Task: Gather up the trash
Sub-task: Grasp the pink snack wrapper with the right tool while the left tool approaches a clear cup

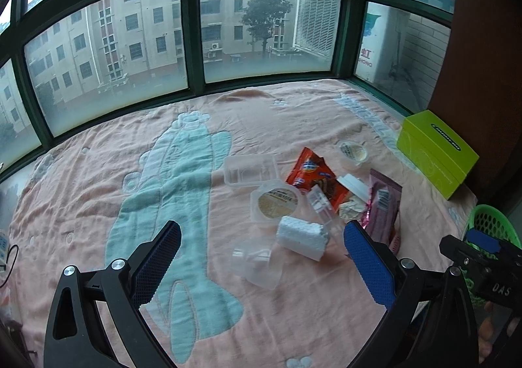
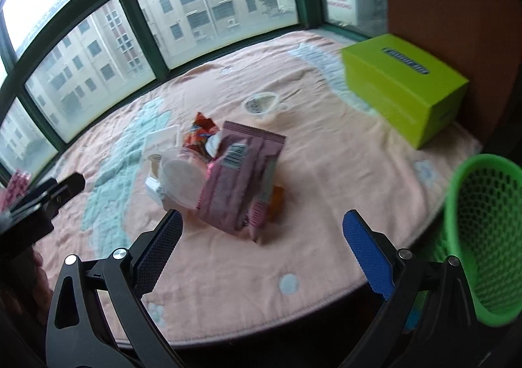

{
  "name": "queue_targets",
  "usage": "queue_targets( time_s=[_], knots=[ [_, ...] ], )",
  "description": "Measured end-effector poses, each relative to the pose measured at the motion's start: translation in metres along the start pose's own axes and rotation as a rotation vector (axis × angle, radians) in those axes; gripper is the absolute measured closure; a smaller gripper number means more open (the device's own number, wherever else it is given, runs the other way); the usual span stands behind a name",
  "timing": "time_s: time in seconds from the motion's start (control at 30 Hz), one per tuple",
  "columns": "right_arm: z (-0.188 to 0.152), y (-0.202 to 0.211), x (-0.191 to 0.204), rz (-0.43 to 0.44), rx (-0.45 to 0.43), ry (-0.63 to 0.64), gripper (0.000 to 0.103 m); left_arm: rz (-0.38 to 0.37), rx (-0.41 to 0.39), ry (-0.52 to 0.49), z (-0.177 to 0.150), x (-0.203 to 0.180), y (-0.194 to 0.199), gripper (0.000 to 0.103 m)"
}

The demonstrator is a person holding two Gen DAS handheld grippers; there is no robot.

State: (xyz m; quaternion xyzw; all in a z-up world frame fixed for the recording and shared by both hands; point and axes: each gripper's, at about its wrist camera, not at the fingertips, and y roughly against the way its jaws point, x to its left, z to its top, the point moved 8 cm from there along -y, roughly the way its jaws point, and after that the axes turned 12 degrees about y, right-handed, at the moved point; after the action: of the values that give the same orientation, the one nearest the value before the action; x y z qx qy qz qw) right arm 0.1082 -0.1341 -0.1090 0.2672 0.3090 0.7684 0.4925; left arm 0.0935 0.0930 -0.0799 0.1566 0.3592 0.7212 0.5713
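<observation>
On the pink blanket (image 1: pixel 98 172) by the window (image 1: pixel 114 42) lay a small heap of trash — a white foam block (image 1: pixel 301 236), a round cup with a paper lid (image 1: pixel 276 203), a red snack wrapper (image 1: pixel 310 172), a pink wrapper (image 2: pixel 238 179), and 2 or 3 clear plastic trays. One more little cup (image 1: pixel 354 153) sat apart, nearer the lime-green box (image 1: pixel 437 153).

The left gripper (image 1: pixel 261 254) hung over the near edge of the heap with its jaws spread wide and nothing between them. The foam block and a clear cup (image 1: pixel 257 267) lay right in front of it. The right gripper (image 2: pixel 261 237) was spread wide too, holding nothing, and it pointed at the pink wrapper. The green mesh basket (image 2: pixel 483 237) stood at the right edge of the blanket, close to the right gripper.

The job looked barely begun, since the basket seemed empty. It would be best to pick 1 piece at a time. The foam block is firm, so the left gripper could come straight down with a finger on each long side and squeeze gently. The pink wrapper is thin and lies tilted on the heap, so a pinch on its raised edge should work better than a flat push. The clear trays may slip — a slow close would help.
</observation>
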Motion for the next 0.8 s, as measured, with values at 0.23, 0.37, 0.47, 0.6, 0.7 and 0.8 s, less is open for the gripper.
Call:
queue_targets(
  time_s=[0.23,0.37,0.47,0.6,0.7,0.8],
  knots=[
    [0.011,-0.043,0.004,0.095,0.046,-0.072,0.008,0.018,0.017,0.019,-0.003,0.014,-0.008,0.006],
    [0.015,-0.063,0.004,0.108,0.067,-0.094,0.008,0.024,0.031,0.026,-0.005,0.022,-0.015,0.006],
    [0.017,-0.074,0.003,0.124,0.078,-0.116,0.008,0.026,0.039,0.03,-0.006,0.026,-0.019,0.006],
    [0.015,-0.089,-0.001,0.125,0.105,-0.149,0.008,0.027,0.056,0.036,-0.009,0.03,-0.025,0.006],
    [0.014,-0.099,-0.005,0.127,0.119,-0.167,0.011,0.026,0.064,0.035,-0.009,0.029,-0.028,0.006],
    [0.01,-0.103,-0.007,0.13,0.13,-0.174,0.021,0.016,0.069,0.033,-0.008,0.026,-0.031,0.006]
  ],
)
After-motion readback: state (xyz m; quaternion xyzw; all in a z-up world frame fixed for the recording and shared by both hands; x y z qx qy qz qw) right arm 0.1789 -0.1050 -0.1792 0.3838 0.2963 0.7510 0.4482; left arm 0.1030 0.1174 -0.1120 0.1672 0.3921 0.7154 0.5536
